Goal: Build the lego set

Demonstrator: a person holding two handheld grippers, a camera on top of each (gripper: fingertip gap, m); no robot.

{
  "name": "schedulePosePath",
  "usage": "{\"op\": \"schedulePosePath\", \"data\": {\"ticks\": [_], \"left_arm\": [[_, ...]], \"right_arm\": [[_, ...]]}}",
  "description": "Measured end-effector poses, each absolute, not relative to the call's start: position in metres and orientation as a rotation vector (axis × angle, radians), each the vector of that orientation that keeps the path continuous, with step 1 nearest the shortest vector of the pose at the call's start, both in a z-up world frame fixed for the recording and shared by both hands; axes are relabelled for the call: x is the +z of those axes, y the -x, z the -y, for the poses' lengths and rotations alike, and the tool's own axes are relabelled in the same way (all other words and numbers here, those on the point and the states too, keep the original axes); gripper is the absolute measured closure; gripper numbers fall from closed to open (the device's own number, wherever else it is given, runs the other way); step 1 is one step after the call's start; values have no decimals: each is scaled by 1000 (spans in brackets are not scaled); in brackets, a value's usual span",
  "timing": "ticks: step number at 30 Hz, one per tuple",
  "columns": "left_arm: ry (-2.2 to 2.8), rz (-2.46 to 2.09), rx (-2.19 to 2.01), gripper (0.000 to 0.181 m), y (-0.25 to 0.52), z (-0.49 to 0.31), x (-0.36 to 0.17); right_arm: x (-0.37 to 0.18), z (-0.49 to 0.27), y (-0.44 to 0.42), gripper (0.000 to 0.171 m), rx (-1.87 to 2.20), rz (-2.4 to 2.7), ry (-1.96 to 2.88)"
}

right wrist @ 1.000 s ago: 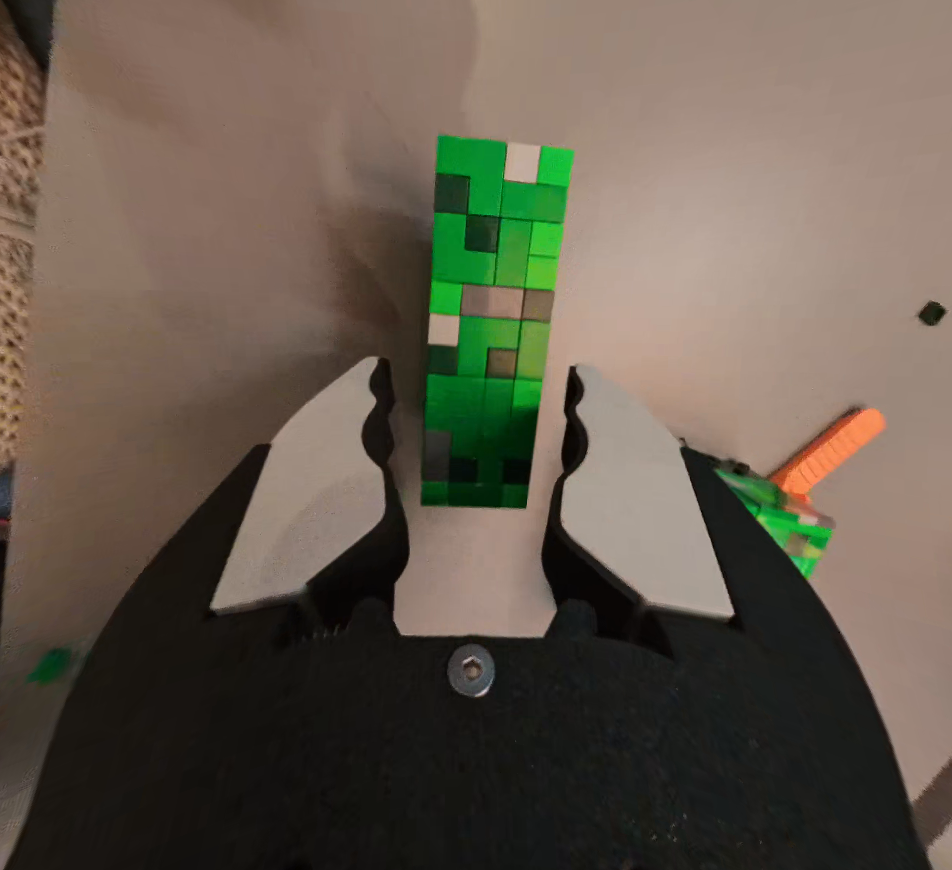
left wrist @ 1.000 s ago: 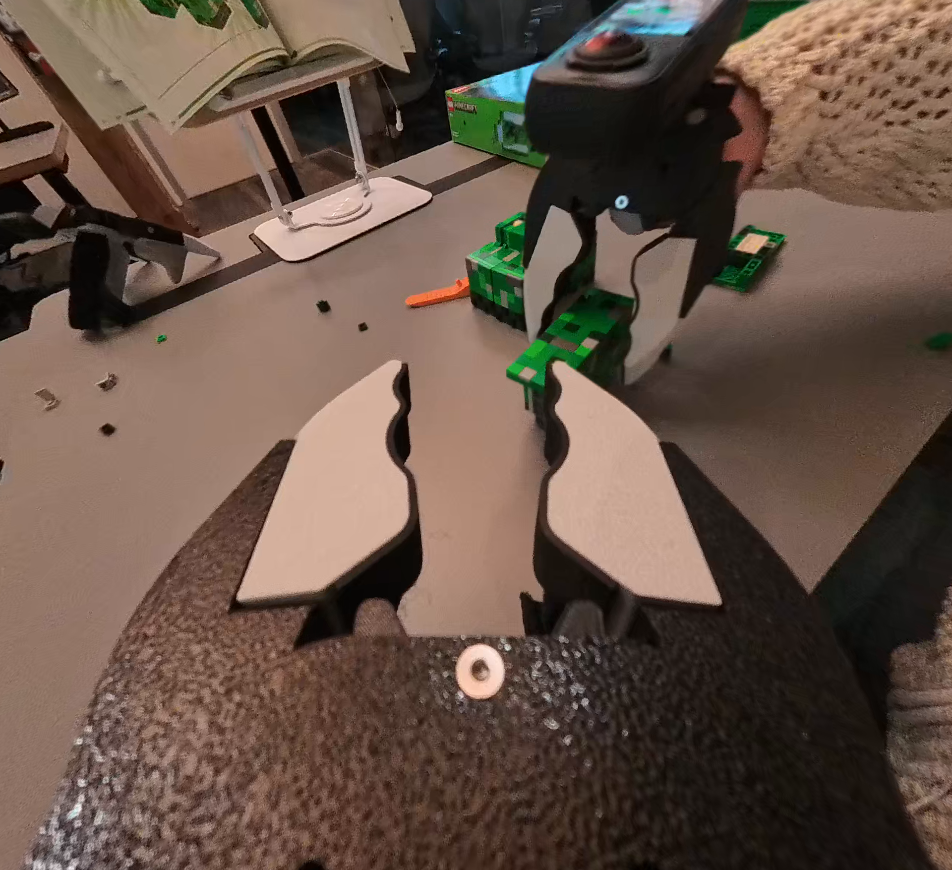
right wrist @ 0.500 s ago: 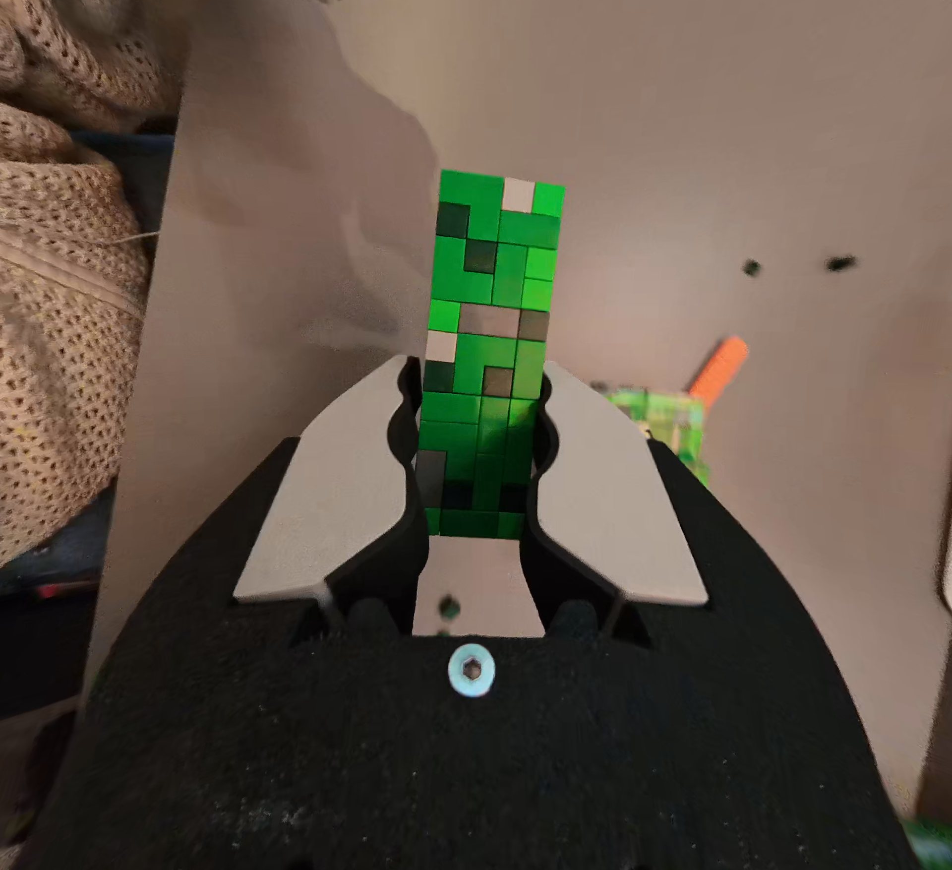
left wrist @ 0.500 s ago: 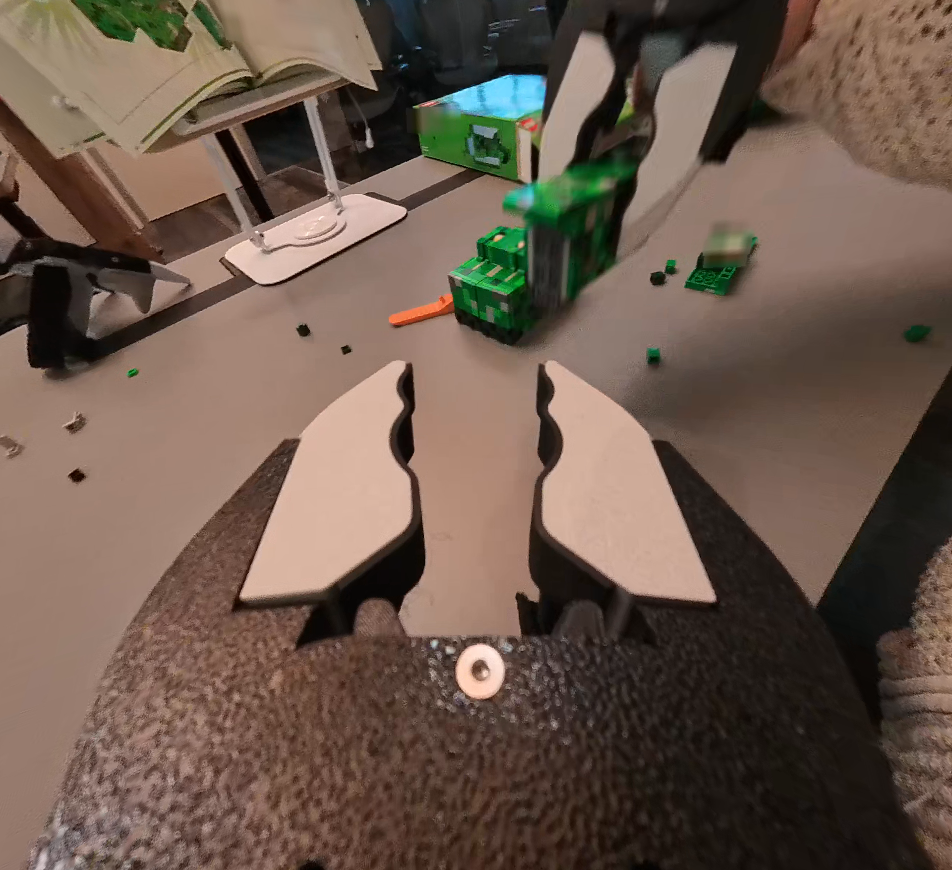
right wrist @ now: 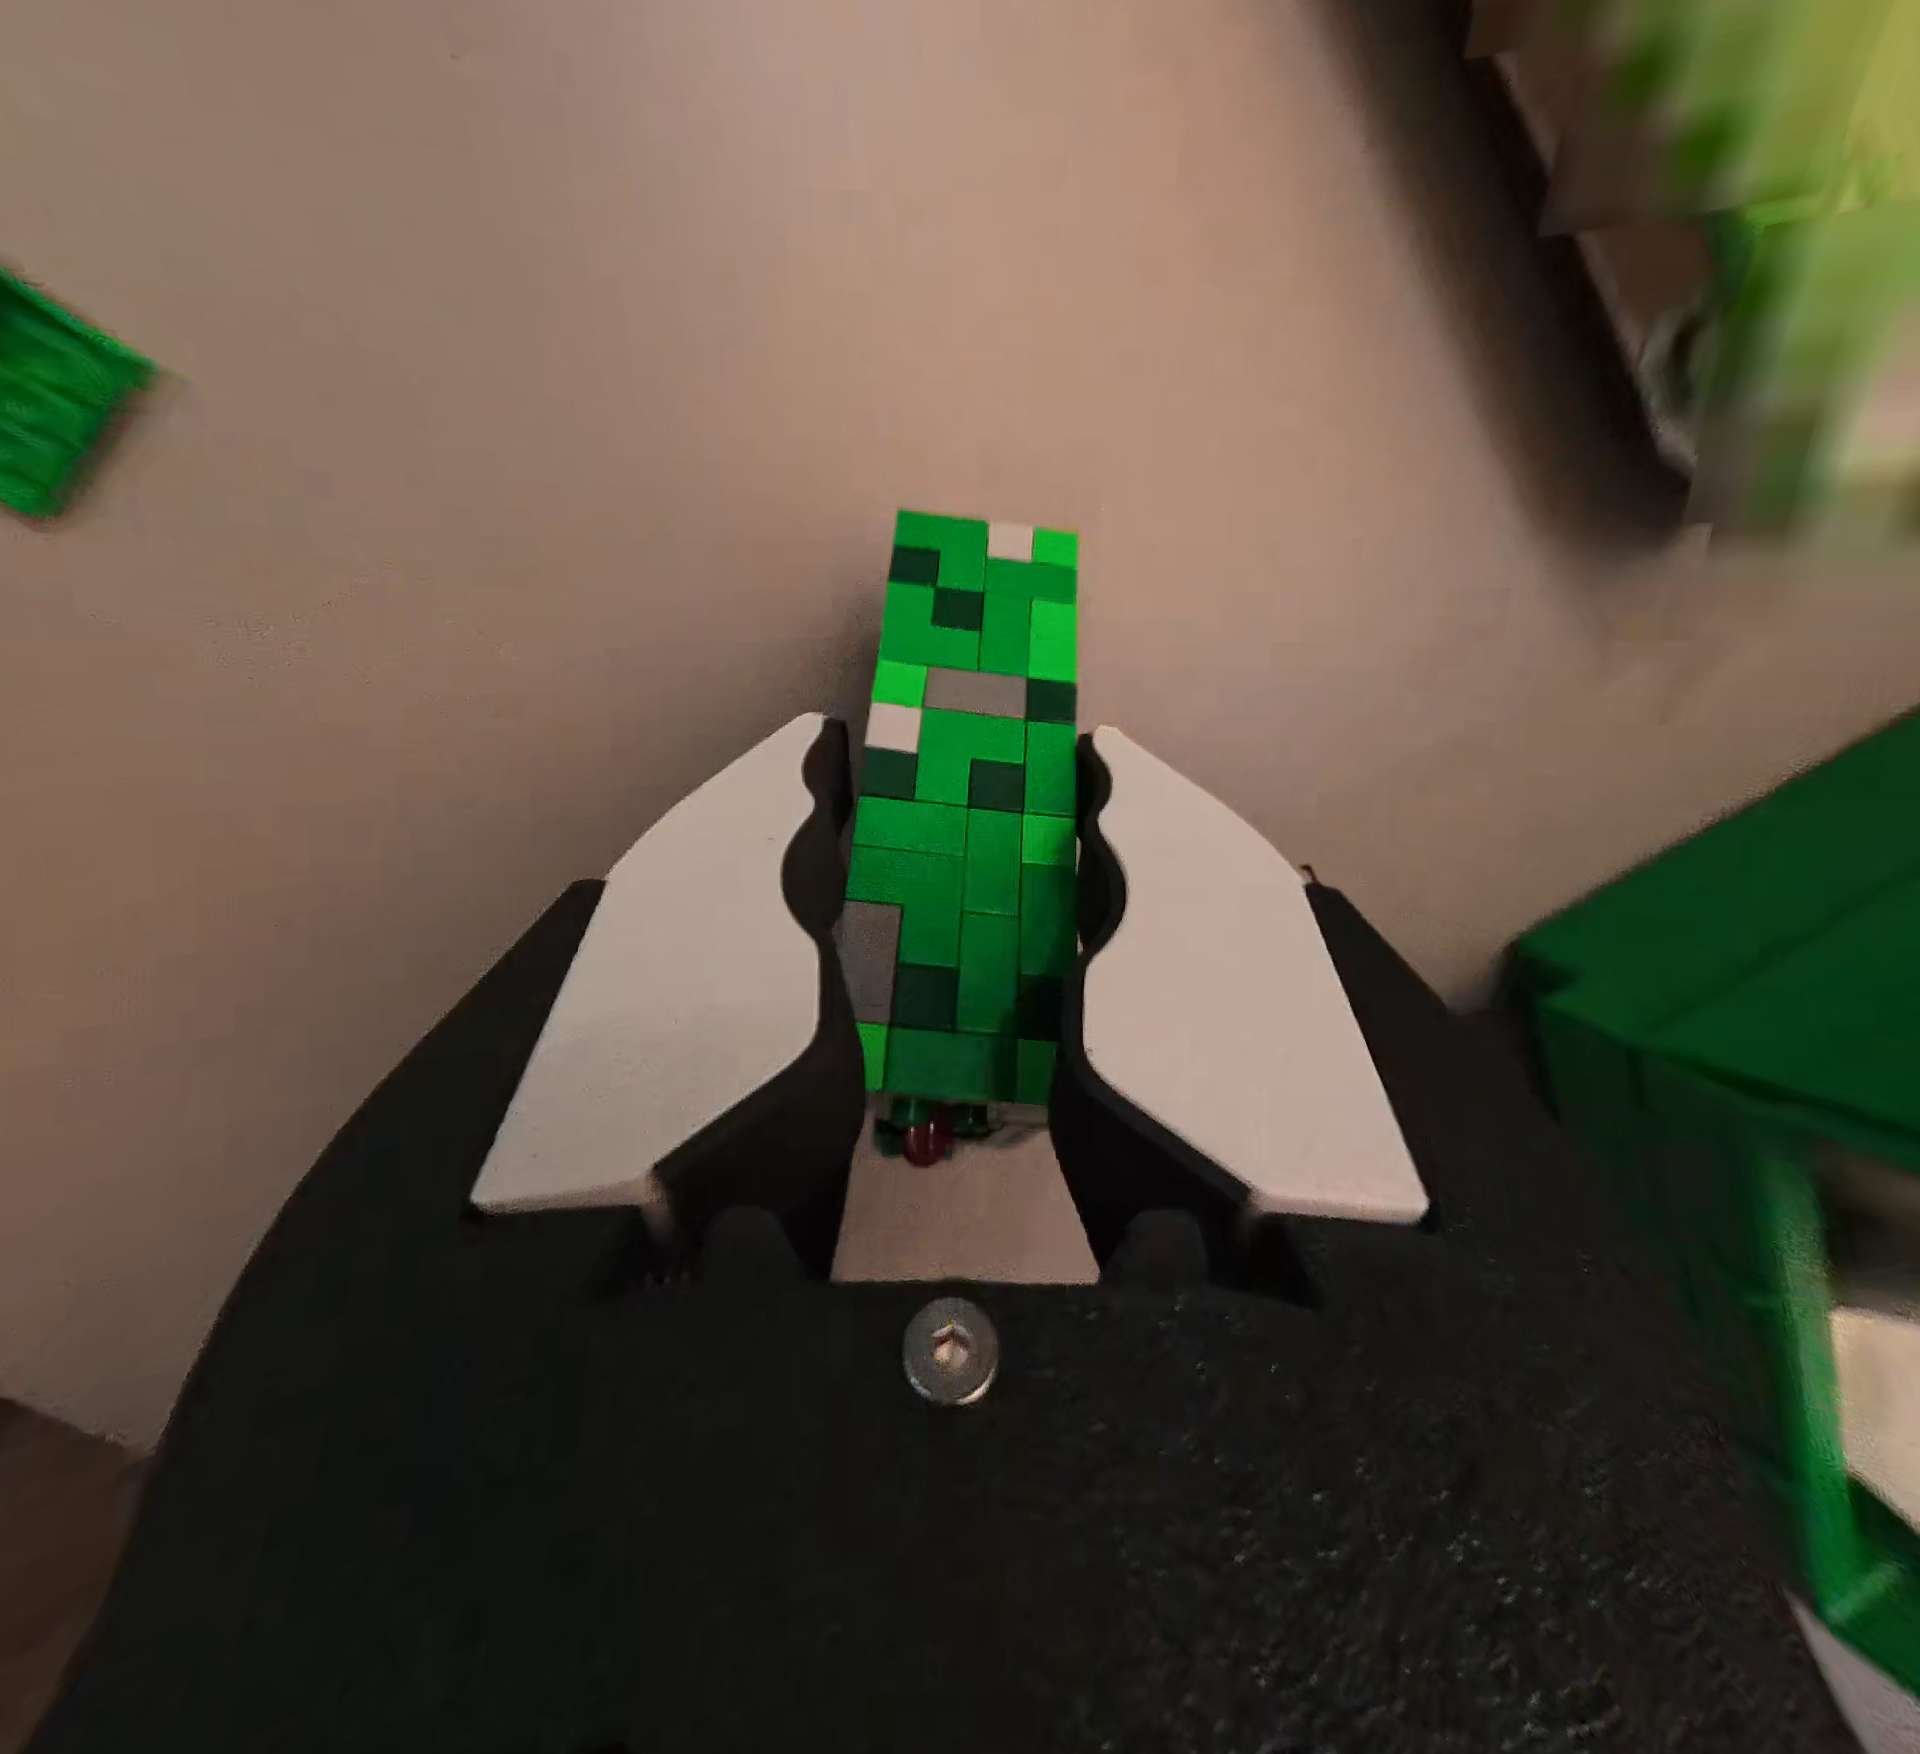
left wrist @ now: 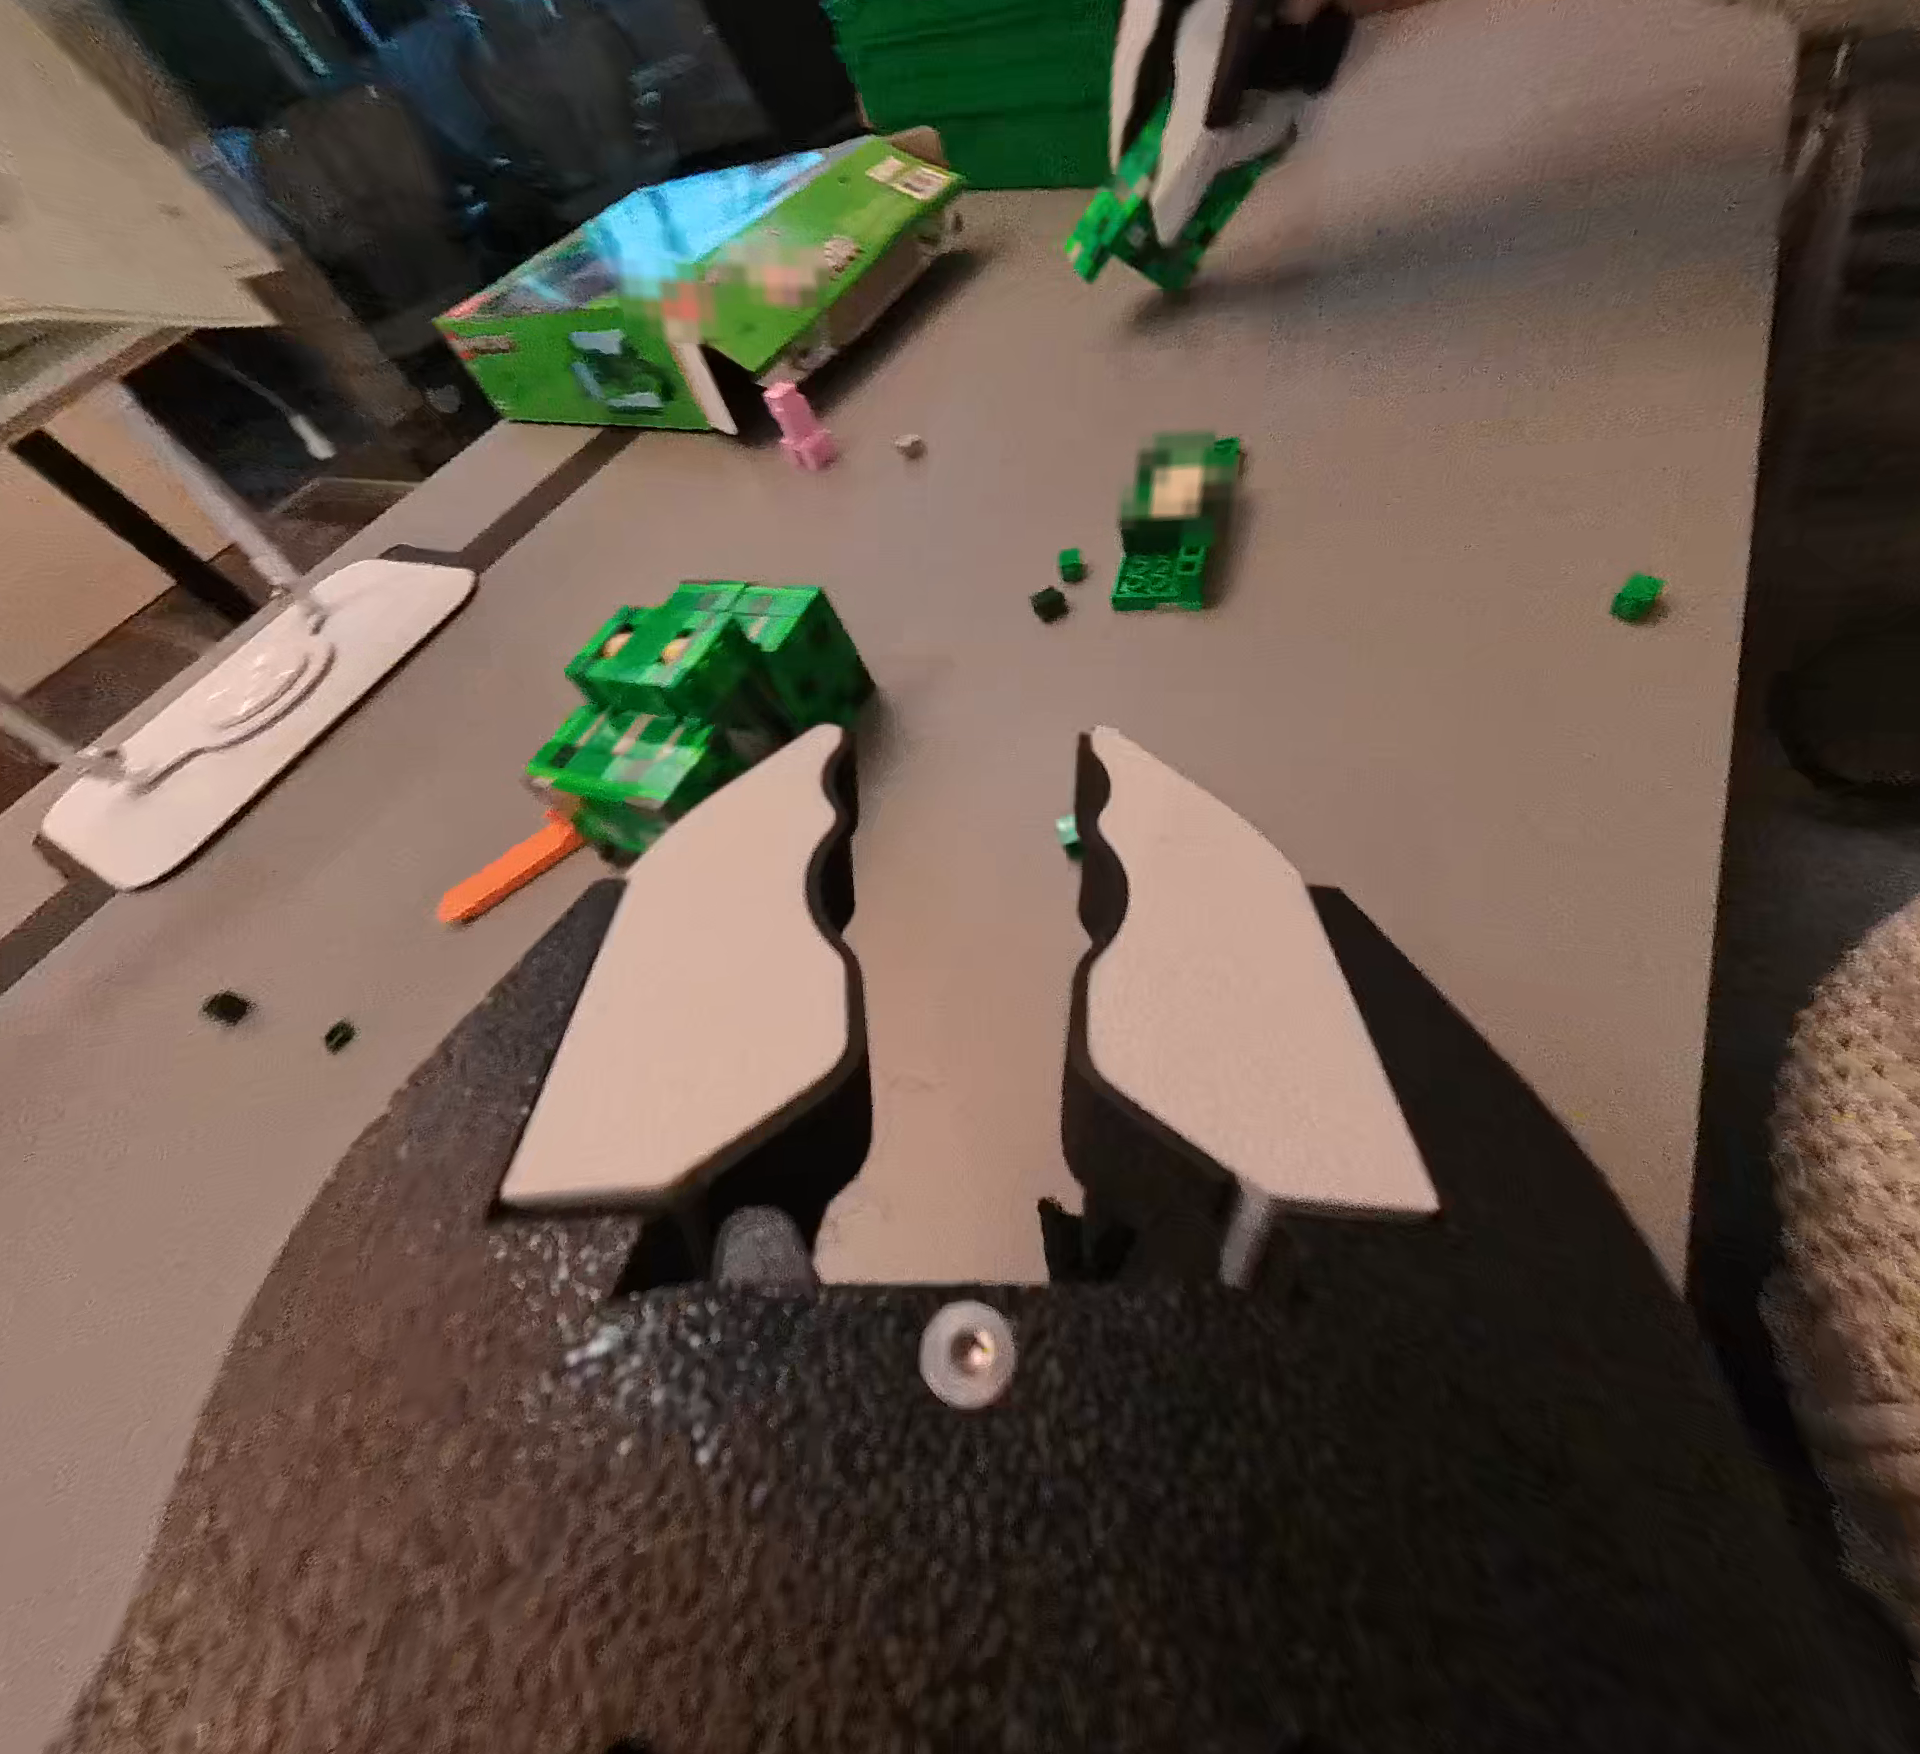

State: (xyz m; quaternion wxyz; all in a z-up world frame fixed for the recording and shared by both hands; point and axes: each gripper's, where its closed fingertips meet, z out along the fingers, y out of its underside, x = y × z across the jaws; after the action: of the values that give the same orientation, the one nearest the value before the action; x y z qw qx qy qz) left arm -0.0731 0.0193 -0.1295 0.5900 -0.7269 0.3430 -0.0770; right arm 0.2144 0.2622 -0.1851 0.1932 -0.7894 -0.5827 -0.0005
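Note:
My right gripper (right wrist: pixel 961 748) is shut on a tall green pixel-patterned lego column (right wrist: pixel 971 769); both pads press its sides. In the left wrist view it hangs in that gripper (left wrist: pixel 1195 135) above the far table as the green column (left wrist: pixel 1132 234). My left gripper (left wrist: pixel 961 748) is open and empty, low over the grey table (left wrist: pixel 1351 665). A green blocky lego build (left wrist: pixel 707 696) lies just left of its left fingertip. A small green piece (left wrist: pixel 1065 834) lies by its right fingertip.
An orange brick separator (left wrist: pixel 509 871) lies by the build. A green lego box (left wrist: pixel 696 302), a pink figure (left wrist: pixel 800 431), a green plate assembly (left wrist: pixel 1169 551), loose small pieces (left wrist: pixel 1636 598), a white stand base (left wrist: pixel 260 707) and green baseplates (left wrist: pixel 987 52) are around. The gap from one gripper's tips to the other's is roughly 40 cm. The orange brick separator (left wrist: pixel 509 871) is about 20 cm from my left fingertips and 40 cm from my right.
The right gripper closed on the green column, lifted it off the table and carried it to the far right. The left gripper narrowed slightly and moved forward toward the green build.

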Motion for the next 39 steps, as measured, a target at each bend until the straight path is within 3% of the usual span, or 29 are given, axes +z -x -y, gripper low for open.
{"op": "schedulePosePath", "data": {"ticks": [19,28,39], "left_arm": [[1745,-885,-210,140,21,-35,-144],[1770,-876,-200,140,29,-35,-145],[1777,-919,-222,141,21,-37,-149]], "right_arm": [[-184,-316,-221,130,104,1514,2194],[-187,-324,-229,130,423,1276,2233],[-184,-306,-246,131,1118,722,2408]]}}
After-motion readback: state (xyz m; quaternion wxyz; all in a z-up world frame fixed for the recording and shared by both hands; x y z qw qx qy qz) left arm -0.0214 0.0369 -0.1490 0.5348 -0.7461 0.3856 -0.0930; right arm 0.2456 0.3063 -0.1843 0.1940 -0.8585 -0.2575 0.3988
